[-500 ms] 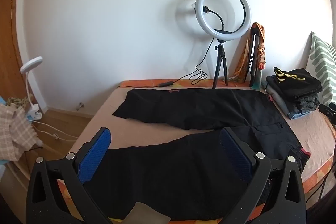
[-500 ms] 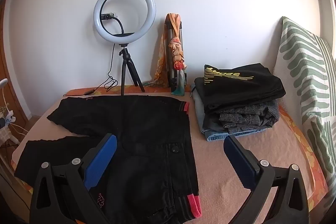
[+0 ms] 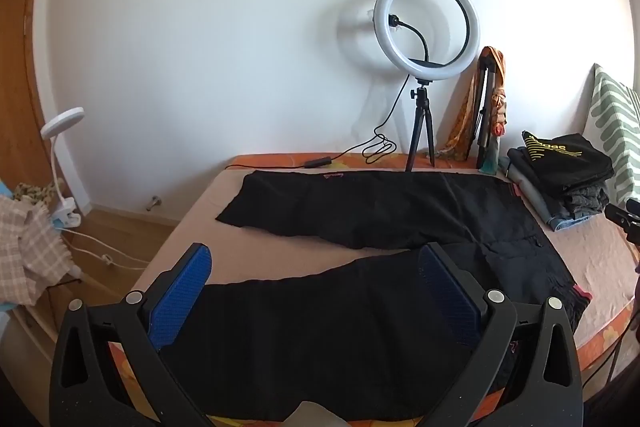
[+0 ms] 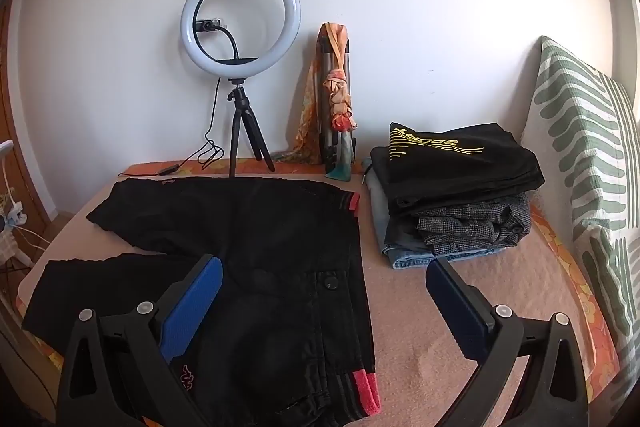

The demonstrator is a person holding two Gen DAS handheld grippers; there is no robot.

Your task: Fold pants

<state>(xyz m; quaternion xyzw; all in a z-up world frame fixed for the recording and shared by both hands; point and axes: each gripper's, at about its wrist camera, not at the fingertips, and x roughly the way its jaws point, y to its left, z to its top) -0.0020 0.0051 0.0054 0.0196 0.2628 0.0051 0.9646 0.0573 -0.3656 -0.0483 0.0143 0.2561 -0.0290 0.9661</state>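
progress: not begun, judging by the flat lay | left tongs: blue pads wide apart, empty, above the near leg | black pants: spread unfolded on the bed, legs splayed leftward (waistband right, beside the stack of folded clothes) | right tongs: apart, empty, over the waist | left: every fold

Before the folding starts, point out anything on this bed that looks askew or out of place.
The black pants lie flat but splayed: the two legs spread apart in a V instead of lying parallel. A ring light on its tripod stands on the bed by the far leg. Nothing looks spilled or damaged.
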